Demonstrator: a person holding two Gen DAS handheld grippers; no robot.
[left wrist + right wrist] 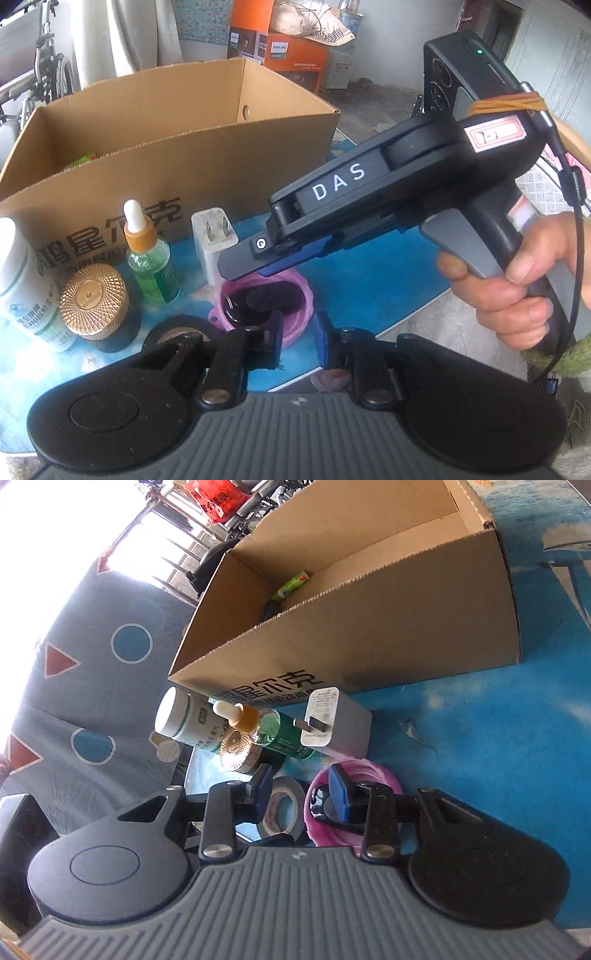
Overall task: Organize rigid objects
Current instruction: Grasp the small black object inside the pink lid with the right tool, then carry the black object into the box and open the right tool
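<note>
Since the right gripper (301,790) hangs low over the round pink plastic bowl (373,771) with its jaws apart and nothing between them, the bowl looks like the next piece to lift. It stands on the blue printed tablecloth (480,757), just in front of the open brown cardboard box (369,635), and holds a dark key fob (273,295) with a ring of keys.

To do this well, I would set one pad inside the rim and one outside, on the side nearest the hand, and close firmly. The bowl should stay level so that the keys do not slide out, and rise above the box's front wall before it goes in.

The grey roll of tape (286,783) lies just beside the bowl, and the white wall charger (343,727) stands right behind it, so the outer finger needs a clean path.

The left gripper (299,332) has its jaws drawn nearly together on nothing, near the bowl's rim, and is best kept clear.
</note>
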